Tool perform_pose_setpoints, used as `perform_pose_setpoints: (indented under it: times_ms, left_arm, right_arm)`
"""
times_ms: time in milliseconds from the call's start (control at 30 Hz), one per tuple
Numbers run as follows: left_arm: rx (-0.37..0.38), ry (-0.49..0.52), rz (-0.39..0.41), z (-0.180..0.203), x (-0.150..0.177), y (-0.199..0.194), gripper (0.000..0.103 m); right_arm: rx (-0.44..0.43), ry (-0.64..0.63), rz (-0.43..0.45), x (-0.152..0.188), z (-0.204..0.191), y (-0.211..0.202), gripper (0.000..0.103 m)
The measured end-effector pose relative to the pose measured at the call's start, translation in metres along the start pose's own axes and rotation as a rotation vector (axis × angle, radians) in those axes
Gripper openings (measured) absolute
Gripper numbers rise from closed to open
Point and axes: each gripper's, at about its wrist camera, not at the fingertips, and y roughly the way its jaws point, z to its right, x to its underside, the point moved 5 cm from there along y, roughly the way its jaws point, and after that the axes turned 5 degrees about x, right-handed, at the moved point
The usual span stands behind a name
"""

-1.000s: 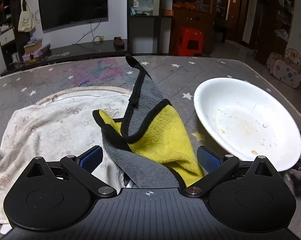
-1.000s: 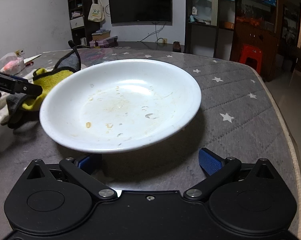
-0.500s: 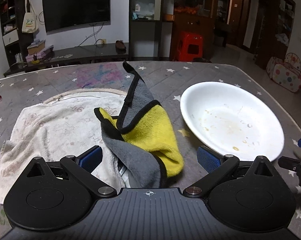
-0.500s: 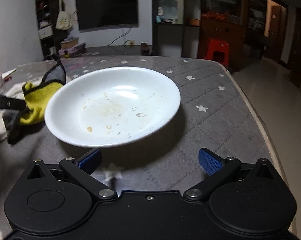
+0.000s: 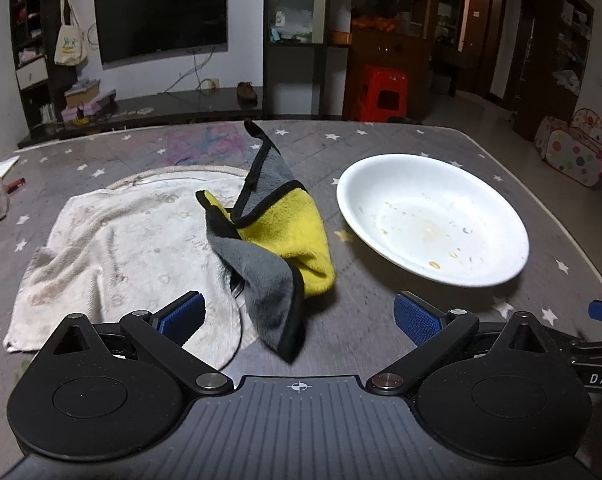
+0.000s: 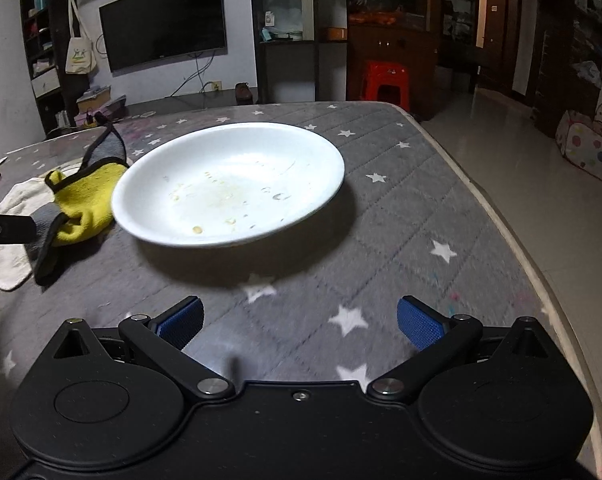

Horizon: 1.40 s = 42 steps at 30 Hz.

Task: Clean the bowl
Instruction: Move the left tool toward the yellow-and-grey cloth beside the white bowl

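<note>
Both tools stood released: the left tool (image 5: 297, 314) had its blue pads spread wide, gripping nothing, and the right tool (image 6: 299, 320) was just as slack. Ahead of the left one a yellow-and-grey cloth (image 5: 279, 232) lay crumpled beside a pale towel (image 5: 121, 240). The soiled white bowl (image 6: 229, 184) sat on the star-patterned table (image 6: 413, 216), crumbs inside.
</note>
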Motion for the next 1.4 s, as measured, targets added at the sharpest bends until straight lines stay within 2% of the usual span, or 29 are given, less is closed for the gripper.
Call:
perform_pose_setpoints:
  times_ms: [400,800,1133,1233,1400]
  left_arm:
    - [0.002,-0.004,0.012,0.021,0.035,-0.043,0.102]
    - [-0.008,-0.004,0.004,0.037,0.073,-0.073,0.102]
    - [-0.012,-0.023,-0.006,0.044,0.097,-0.085,0.102]
    - [-0.008,-0.030,-0.012,0.045,0.099,-0.084,0.102]
    - [-0.022,-0.026,0.000,0.048,0.098,-0.082,0.102]
  right_arm:
    - [0.014,-0.025,0.052,0.020,-0.017,-0.046,0.103]
    - [0.001,-0.053,0.074,0.055,-0.026,-0.078,0.103]
    - [-0.012,-0.064,0.075,0.067,-0.029,-0.089,0.103]
    - [-0.017,-0.060,0.071,0.077,-0.027,-0.092,0.103]
    - [-0.014,-0.053,0.065,0.076,-0.026,-0.088,0.103]
